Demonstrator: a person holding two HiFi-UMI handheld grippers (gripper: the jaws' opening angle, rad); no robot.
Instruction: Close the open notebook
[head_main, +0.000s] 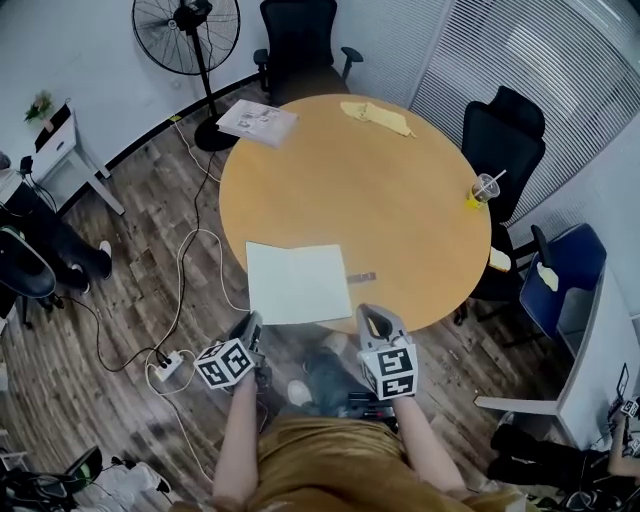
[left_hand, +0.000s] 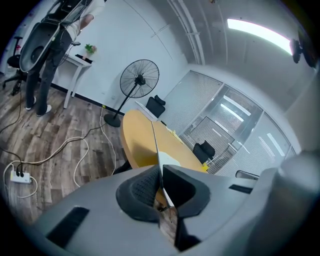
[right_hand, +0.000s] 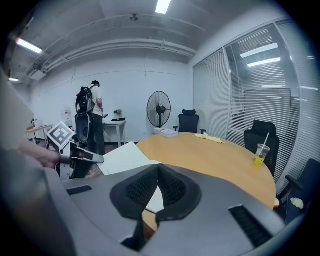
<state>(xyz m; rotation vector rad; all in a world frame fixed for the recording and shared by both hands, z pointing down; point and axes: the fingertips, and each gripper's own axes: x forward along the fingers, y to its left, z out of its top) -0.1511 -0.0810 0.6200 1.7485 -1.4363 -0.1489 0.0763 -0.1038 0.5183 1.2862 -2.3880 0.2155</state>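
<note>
The open notebook (head_main: 298, 283) lies with white pages up at the near edge of the round wooden table (head_main: 400, 210). My left gripper (head_main: 252, 322) is at its near left corner. In the left gripper view the left gripper (left_hand: 161, 176) is shut on a thin sheet of the notebook (left_hand: 155, 142), seen edge-on and running away toward the table. My right gripper (head_main: 368, 312) is just right of the notebook's near right corner. In the right gripper view the right gripper (right_hand: 158, 170) is shut with nothing seen between the pads; the notebook (right_hand: 125, 156) shows behind them.
On the far side of the table lie a stack of papers (head_main: 258, 122) and a yellow cloth (head_main: 378, 117); a cup with a yellow drink (head_main: 484, 190) stands at the right rim. Office chairs (head_main: 505, 140) and a standing fan (head_main: 190, 30) ring the table. Cables and a power strip (head_main: 168, 365) lie on the floor.
</note>
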